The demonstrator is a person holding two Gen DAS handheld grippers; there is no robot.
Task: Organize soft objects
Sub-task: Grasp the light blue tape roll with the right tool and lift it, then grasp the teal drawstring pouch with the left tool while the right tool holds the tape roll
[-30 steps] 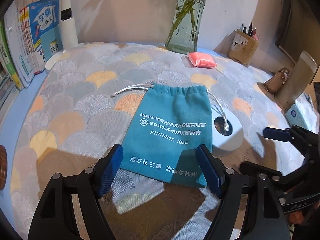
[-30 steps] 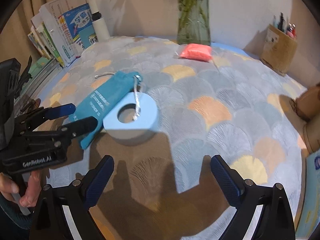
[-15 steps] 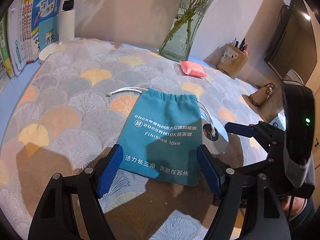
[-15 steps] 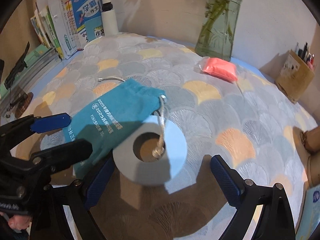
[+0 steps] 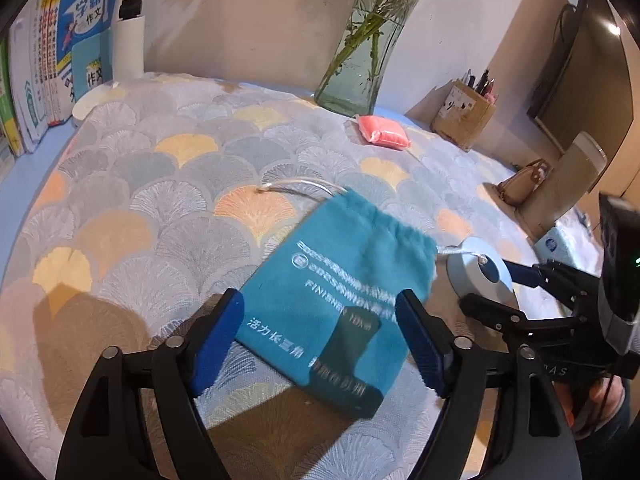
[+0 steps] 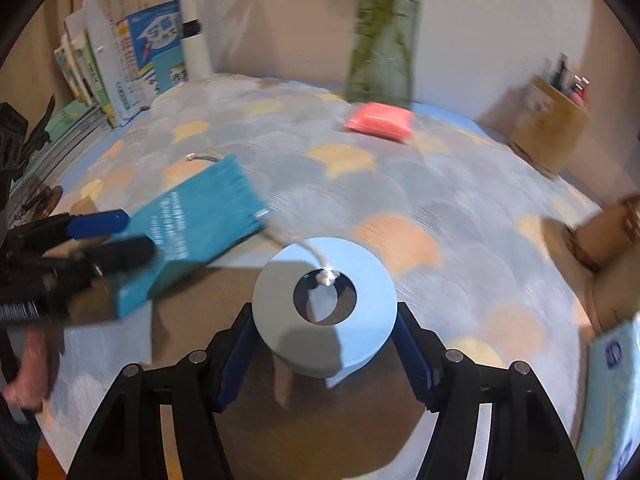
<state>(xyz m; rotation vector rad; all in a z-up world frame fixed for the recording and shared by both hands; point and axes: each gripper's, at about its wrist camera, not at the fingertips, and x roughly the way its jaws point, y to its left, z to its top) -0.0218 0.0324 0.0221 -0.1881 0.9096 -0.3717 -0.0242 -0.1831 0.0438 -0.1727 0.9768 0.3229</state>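
A teal drawstring pouch (image 5: 340, 288) with white print lies flat on the patterned cloth; it also shows in the right wrist view (image 6: 192, 232). My left gripper (image 5: 320, 336) is open, its blue fingers either side of the pouch's bottom edge. A pale blue ring-shaped roll (image 6: 326, 304) stands right of the pouch, one white drawstring end lying in its hole. My right gripper (image 6: 326, 356) is open with its fingers close around the roll's sides. A pink soft packet (image 6: 380, 122) lies at the back near the vase.
A glass vase (image 5: 360, 60) with green stems stands at the back. Books (image 5: 52, 52) stand at the left, a cardboard pen holder (image 5: 464, 112) and a small brown bag (image 5: 524, 184) at the right. A blue tissue pack (image 6: 612, 380) lies far right.
My right gripper has moved in toward the roll, which now sits between its fingers. The pouch now lies turned, its mouth toward the roll. The left gripper stays at the pouch's bottom edge.
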